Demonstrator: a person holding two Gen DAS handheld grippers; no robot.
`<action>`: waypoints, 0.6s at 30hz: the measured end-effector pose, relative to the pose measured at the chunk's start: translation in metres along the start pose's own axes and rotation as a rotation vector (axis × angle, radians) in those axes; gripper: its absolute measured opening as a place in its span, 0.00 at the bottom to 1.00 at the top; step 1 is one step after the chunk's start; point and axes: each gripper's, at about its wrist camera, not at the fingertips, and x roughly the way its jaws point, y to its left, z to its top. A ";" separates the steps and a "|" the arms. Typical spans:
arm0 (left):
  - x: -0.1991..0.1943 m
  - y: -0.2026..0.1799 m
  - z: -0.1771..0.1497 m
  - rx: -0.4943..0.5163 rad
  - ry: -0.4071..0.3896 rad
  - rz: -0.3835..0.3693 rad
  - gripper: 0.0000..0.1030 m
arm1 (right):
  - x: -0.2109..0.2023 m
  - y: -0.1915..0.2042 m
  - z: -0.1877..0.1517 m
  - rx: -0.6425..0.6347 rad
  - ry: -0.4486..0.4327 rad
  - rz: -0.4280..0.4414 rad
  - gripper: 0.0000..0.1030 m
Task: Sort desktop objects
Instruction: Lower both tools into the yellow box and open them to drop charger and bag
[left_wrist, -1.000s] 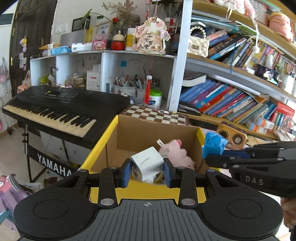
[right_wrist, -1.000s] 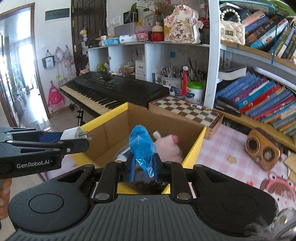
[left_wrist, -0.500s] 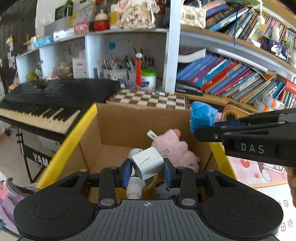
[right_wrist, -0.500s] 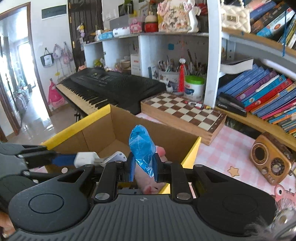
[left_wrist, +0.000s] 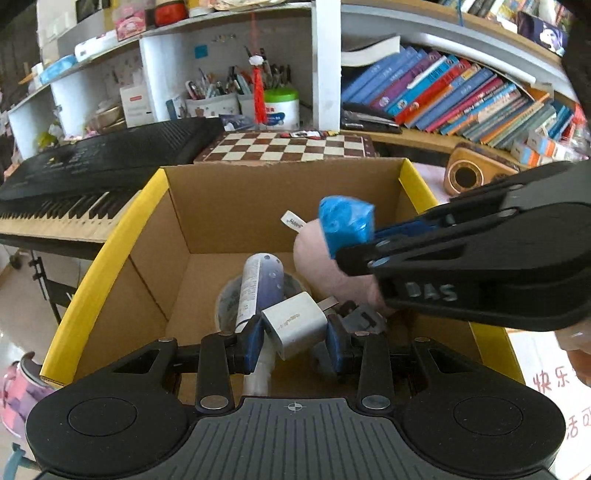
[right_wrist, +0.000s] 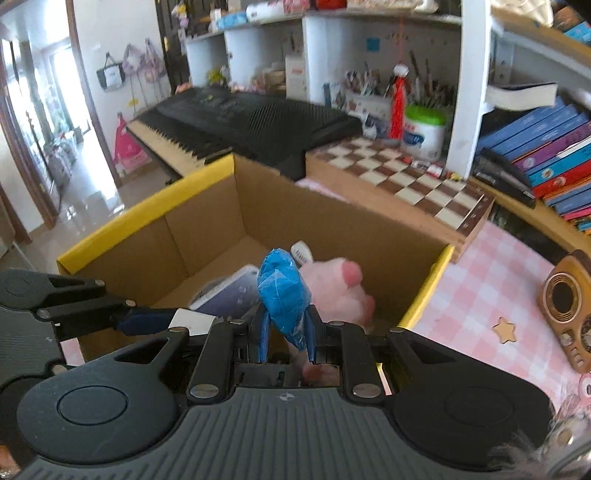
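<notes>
Two claws are over the cardboard box (left_wrist: 229, 206), both loaded. Left to right: keyboard (left_wrist: 74, 173) sits outside the box's left wall, well clear. Left claw (left_wrist: 295, 341) is clenched on a white charger (left_wrist: 295, 328), gripped by its flat sides, prongs pointing right; it hangs low inside the box above a purple tube (left_wrist: 258, 284) and a round container (left_wrist: 231, 302). My read: low hold means a short drop. Right claw (right_wrist: 286, 332) is clamped on a blue wrapped packet (right_wrist: 282, 299), pinched at its lower end so the bulk sticks up above the pads; it hovers over the pink plush (right_wrist: 332, 288) on the box's right side.

Room: the box's left half floor looks bare, the best landing spot. Yellow rim (left_wrist: 92, 266) is close under both claws, and the two claws sit near each other, so I'd expect staggered releases and straight-up exits. Chessboard (right_wrist: 410, 177) and wooden radio (right_wrist: 569, 306) on the desk (right_wrist: 491, 280) lie beyond the box, out of the way.
</notes>
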 end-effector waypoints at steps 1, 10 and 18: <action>0.000 -0.001 -0.001 0.009 -0.001 0.003 0.34 | 0.002 0.001 0.000 -0.015 0.003 -0.015 0.17; -0.021 0.000 -0.012 -0.031 -0.092 0.068 0.67 | 0.005 0.007 0.001 -0.063 0.021 0.001 0.17; -0.046 0.010 -0.024 -0.034 -0.176 0.148 0.84 | 0.015 0.025 -0.006 -0.134 0.072 -0.005 0.17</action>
